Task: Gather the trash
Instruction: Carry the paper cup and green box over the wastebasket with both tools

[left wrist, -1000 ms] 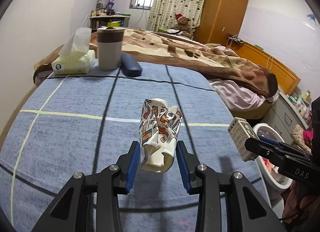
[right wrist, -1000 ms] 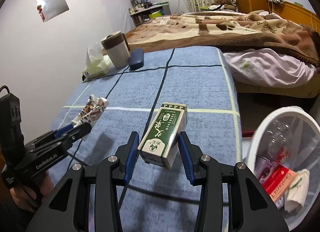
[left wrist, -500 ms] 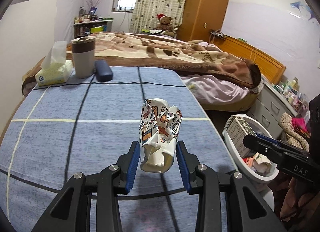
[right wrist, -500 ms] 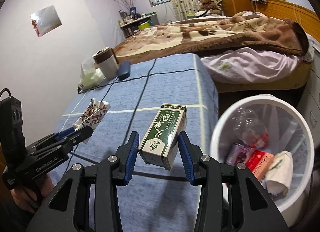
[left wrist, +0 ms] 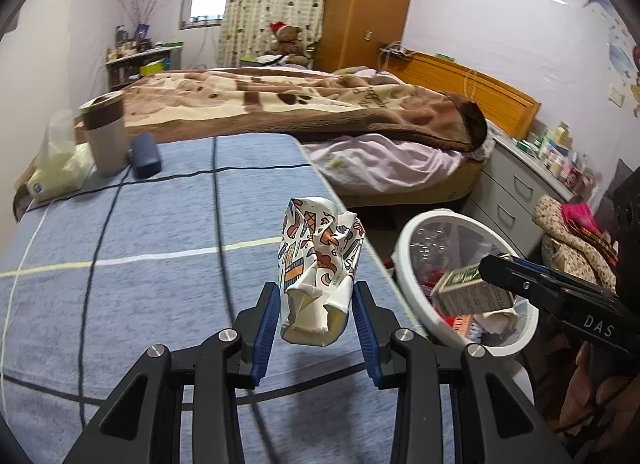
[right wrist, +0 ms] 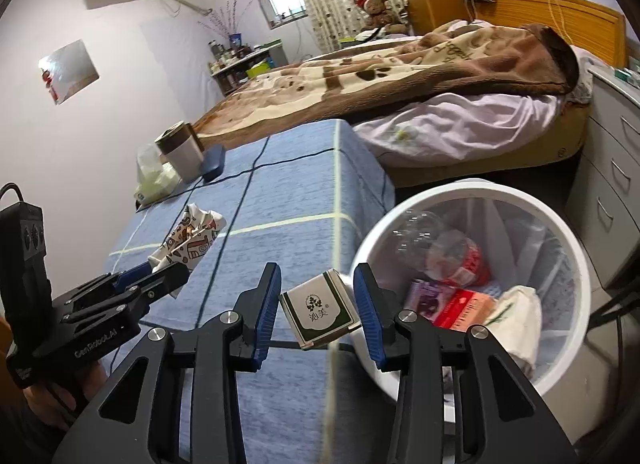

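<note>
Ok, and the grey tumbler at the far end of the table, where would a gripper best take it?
Probably high on the tumbler, around its dark band, coming level from the near side. It stands upright and round; the tissue pack on its left and the blue case on its right crowd its base.

Two hand-held grippers: left hand-held gripper [left wrist: 316, 318], right hand-held gripper [right wrist: 318, 304]. One crumpled patterned cup [left wrist: 320, 264]. One green-and-white carton [right wrist: 318, 310]. One white bin [right wrist: 560, 224]; items inside too jumbled to count. On the surface [left wrist: 140, 232]: one tumbler [left wrist: 105, 136], one blue case [left wrist: 145, 155], one tissue pack [left wrist: 56, 172]. One bed [left wrist: 320, 112]. One teddy bear [left wrist: 286, 38]. One wardrobe [left wrist: 368, 4].
</note>
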